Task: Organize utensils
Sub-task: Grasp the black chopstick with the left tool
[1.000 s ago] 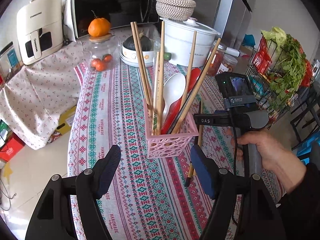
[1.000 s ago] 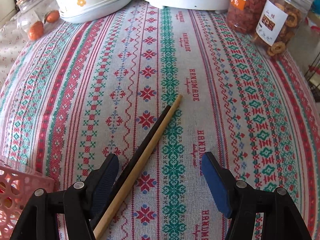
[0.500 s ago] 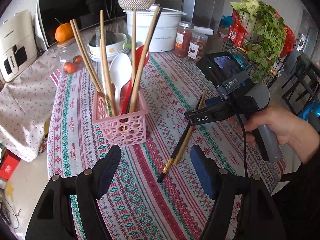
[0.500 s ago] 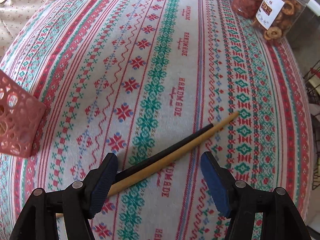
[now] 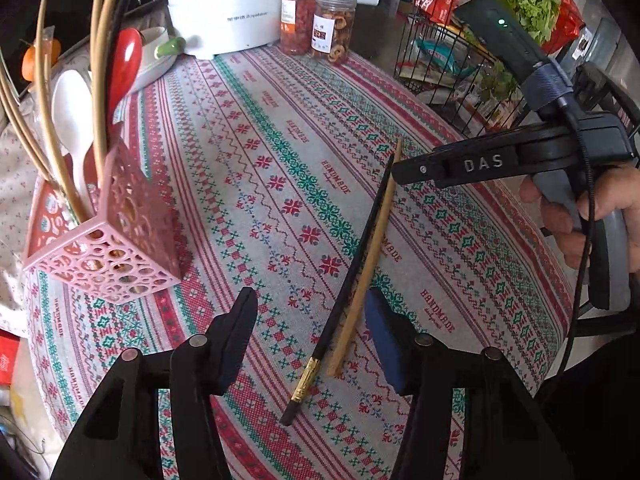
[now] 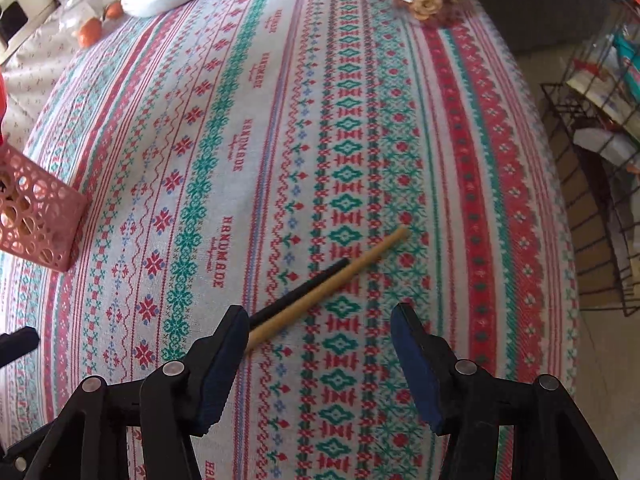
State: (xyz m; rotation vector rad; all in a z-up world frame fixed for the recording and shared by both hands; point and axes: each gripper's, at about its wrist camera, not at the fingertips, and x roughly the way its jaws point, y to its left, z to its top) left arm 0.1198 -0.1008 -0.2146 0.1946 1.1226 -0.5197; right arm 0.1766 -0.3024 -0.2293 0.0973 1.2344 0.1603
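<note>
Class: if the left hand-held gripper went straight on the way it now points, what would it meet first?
Probably the two loose chopsticks: the black chopstick and the bamboo chopstick lie between the open left hand-held gripper's fingers, on the tablecloth. Depth is unclear, so this is a judgement.

— What do we see of our own gear? 
— Our left claw (image 5: 312, 332) has black plastic arms with round silver rivets, and its fingers carry dark blue pads (image 5: 382, 344). 
— And our right claw (image 6: 318, 344)? 
— The same build: black linkages, silver rivets, blue pads. From the left camera we read white letters "DAS" on its black body (image 5: 484, 162), above a grey handle. A black cable runs down past it, and a dark unit with a small green light sits on top. 
— And clothing? 
— A dark sleeve behind our right hand (image 5: 588, 216).
</note>
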